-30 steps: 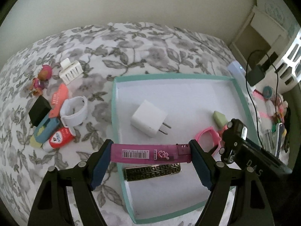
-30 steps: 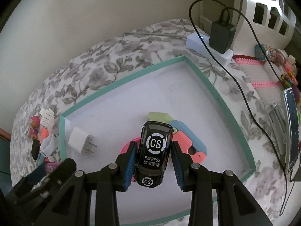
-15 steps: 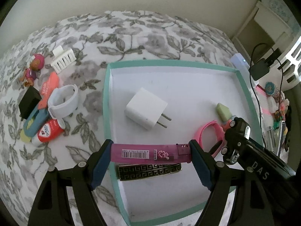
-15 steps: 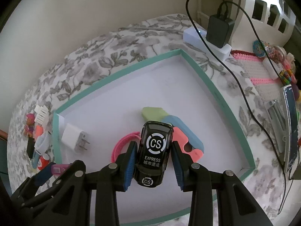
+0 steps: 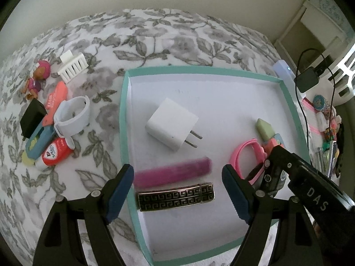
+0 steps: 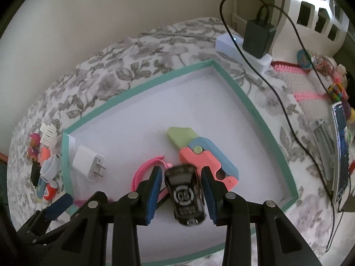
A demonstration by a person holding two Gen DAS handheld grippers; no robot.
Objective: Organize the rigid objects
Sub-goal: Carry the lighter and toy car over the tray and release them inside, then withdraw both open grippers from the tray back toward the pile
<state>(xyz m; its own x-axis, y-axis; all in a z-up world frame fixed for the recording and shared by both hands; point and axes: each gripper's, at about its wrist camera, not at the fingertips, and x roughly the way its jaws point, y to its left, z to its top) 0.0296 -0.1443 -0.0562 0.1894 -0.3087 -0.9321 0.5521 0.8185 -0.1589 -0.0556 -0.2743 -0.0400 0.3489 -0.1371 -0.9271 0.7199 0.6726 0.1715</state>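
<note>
Left claw (image 5: 177, 186) stands spread over the teal-rimmed tray (image 5: 124, 119); the pink lighter (image 5: 173, 175) (blurred) lies free between its pads, just beyond the patterned hair clip (image 5: 176, 196). Right claw (image 6: 180, 196) is parted too, pads clear of the black toy car (image 6: 185, 194) inside the tray.

Pink lighter (image 5: 173, 173): motion-blurred, markings unreadable. Toy car (image 6: 185, 196): blurred, roof lettering illegible. Pink bracelet (image 6: 144, 170): partly hidden behind the jaws. Tray (image 6: 142, 93): near edge cut off.
</note>
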